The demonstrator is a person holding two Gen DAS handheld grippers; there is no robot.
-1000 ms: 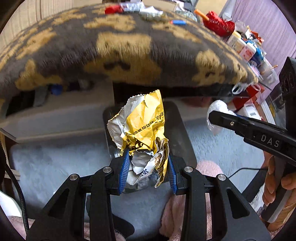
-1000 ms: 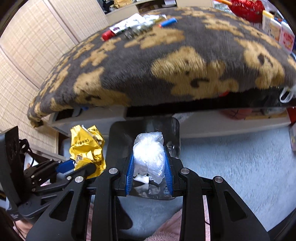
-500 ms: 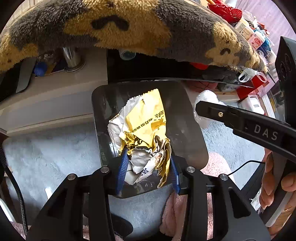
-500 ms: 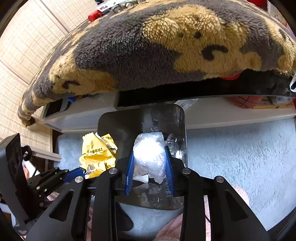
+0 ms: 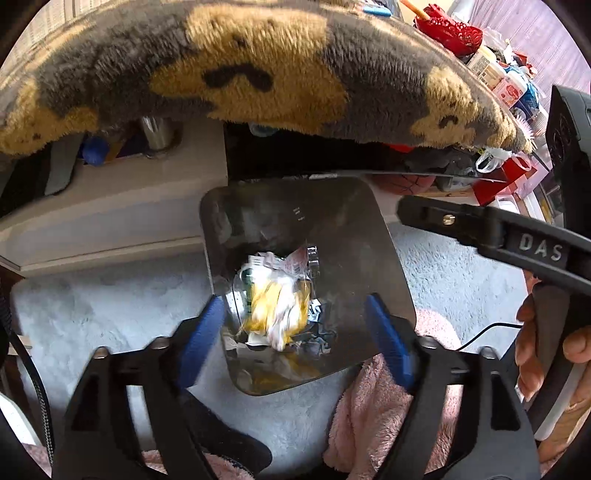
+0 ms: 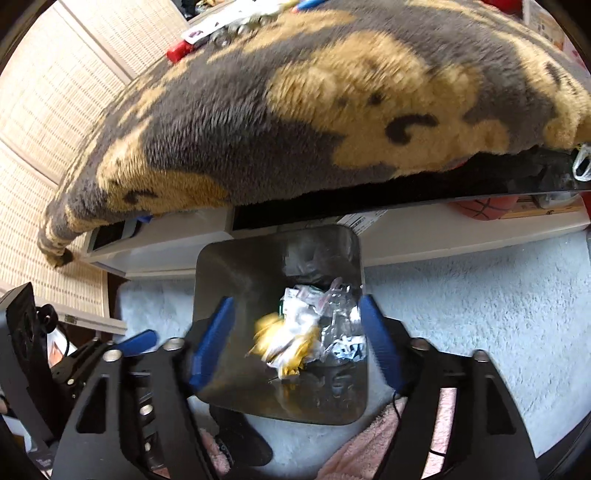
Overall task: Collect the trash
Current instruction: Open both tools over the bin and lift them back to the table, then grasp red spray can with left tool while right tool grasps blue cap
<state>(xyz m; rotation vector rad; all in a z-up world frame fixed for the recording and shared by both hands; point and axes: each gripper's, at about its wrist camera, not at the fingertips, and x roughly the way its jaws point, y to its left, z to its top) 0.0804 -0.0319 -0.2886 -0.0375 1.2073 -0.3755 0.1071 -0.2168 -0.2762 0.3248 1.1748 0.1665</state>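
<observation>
A dark, shiny trash bin stands on the pale carpet below both grippers; it also shows in the right wrist view. A crumpled yellow and silver wrapper is blurred inside the bin's mouth, falling among other trash; it also shows in the right wrist view. My left gripper is open and empty above the bin. My right gripper is open and empty above the bin. Clear plastic trash lies in the bin.
A grey and tan fleece blanket overhangs the bed edge just beyond the bin. White under-bed drawers sit behind it. A pink fluffy cloth lies near the bin. Cluttered bottles and red items stand far right.
Both grippers opened. The yellow wrapper left my left gripper and the clear plastic wad left my right gripper; both dropped into the bin.
</observation>
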